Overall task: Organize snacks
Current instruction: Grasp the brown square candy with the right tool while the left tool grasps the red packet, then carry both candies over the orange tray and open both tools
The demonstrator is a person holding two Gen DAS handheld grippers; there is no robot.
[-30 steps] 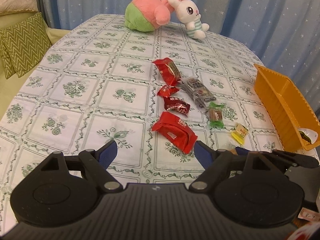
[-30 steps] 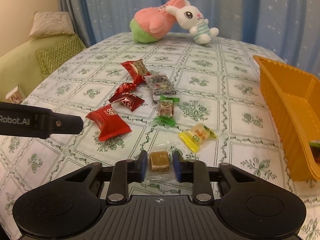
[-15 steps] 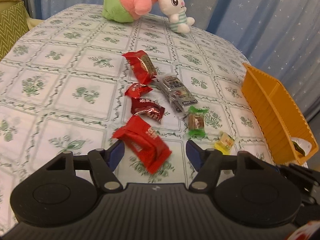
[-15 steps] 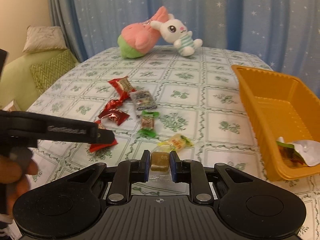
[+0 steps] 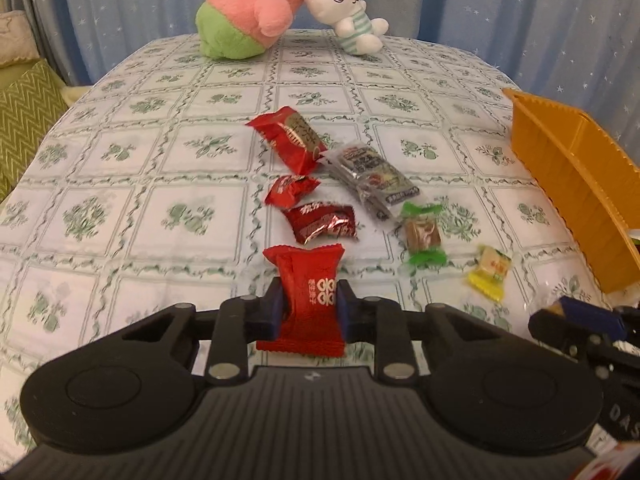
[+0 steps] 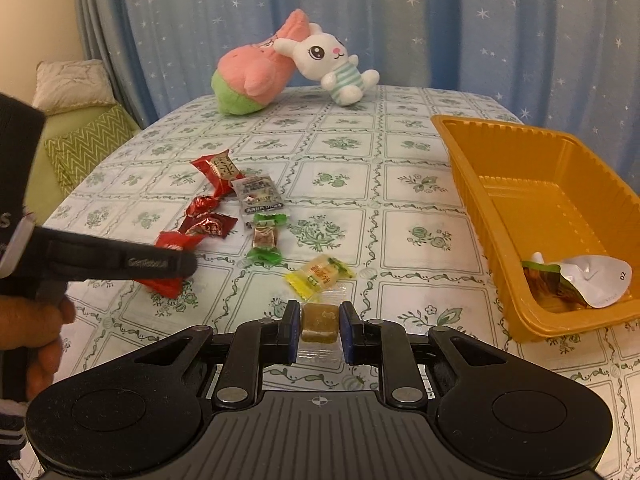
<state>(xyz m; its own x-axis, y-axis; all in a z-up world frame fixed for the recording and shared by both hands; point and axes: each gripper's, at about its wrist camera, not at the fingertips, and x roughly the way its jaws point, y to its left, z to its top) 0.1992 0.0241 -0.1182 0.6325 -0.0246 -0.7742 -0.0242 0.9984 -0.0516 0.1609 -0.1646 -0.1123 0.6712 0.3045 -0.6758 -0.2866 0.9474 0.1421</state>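
Both hands are loaded! The left hand-held gripper is clamped on the big red snack packet, blue pads pressed into either side of its wrapper, near the front edge of the surface. Whether the packet has left the cloth is hard to tell. The right hand-held gripper is closed around a brown cube candy in clear wrap, also low over the front edge.

Out in the middle of the surface, the rest of the haul waits: a long red packet, two small red candies one behind the other, a grey sachet, a green-wrapped candy and a yellow candy nearest the right-hand side. The orange bin sits along the right edge with one torn wrapper already in its near corner.

So this looks like the pick-up step, done twice over, with delivery still to come. The next move, by my reading, calls for lifting clear and swinging right, over the bin's tall near wall, before letting go. The brown cube has the shorter trip; the red packet must cross the yellow candy without brushing it. Two plush toys watch from the far edge.
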